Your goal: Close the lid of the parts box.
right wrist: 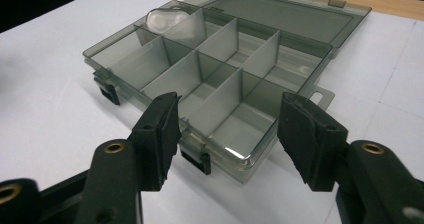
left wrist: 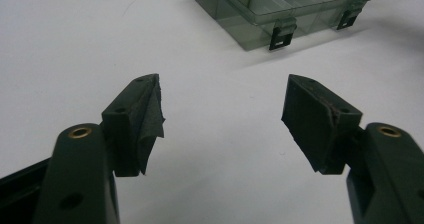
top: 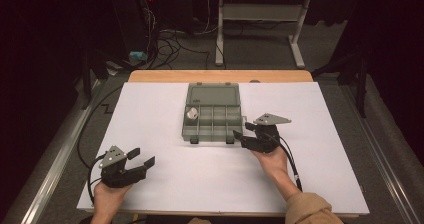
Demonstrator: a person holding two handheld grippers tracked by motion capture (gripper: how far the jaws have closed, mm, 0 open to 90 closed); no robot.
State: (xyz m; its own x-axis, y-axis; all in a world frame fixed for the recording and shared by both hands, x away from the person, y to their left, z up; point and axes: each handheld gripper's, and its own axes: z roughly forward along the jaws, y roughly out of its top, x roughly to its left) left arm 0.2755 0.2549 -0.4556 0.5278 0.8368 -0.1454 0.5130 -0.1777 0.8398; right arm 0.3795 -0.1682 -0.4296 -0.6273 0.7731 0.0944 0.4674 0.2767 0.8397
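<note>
A translucent grey compartment box (top: 212, 135) lies open in the middle of the table, its lid (top: 213, 94) folded flat on the far side. A small white object (top: 192, 114) sits in the back left compartment (right wrist: 165, 20). My right gripper (top: 242, 130) is at the box's front right corner. In the right gripper view its jaws (right wrist: 227, 119) stand open, with that corner of the box (right wrist: 165, 74) between and beyond them and the pads not pressing on it. My left gripper (top: 143, 156) rests at the front left, open and holding nothing (left wrist: 222, 99), well short of the box (left wrist: 260, 14).
A white sheet (top: 300, 159) covers the table, with a wooden edge (top: 220, 76) showing at the far side. Two black latches (left wrist: 280, 36) hang from the box's front wall. Beyond the table are floor cables (top: 170, 44) and a desk frame (top: 260, 14).
</note>
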